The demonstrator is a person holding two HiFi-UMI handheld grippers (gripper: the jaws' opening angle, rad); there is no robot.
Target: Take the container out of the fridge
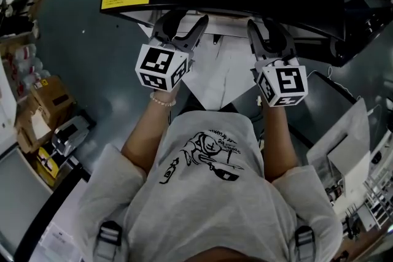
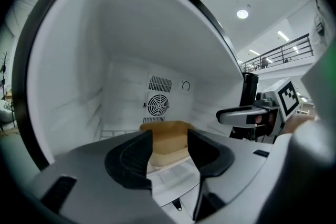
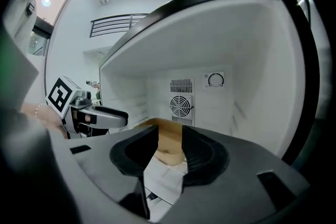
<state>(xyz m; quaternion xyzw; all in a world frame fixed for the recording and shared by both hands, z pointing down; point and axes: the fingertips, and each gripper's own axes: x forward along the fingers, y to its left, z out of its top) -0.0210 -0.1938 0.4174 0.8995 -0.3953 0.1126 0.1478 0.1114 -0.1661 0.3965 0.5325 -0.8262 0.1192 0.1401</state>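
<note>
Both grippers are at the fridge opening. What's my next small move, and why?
Probably ease both forward: the left gripper and right gripper stand open and empty, short of the tan container sitting deeper inside the fridge.

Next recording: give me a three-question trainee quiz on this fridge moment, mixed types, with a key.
1. True or false: the left gripper is clamped on the tan container.
2. Where is the container? A) on the floor B) inside the fridge, in front of the fan grille C) on a table
3. Fill in: the right gripper's jaws stand ____.
Key: 1 false, its jaws stand apart; 2 B; 3 apart.
</note>
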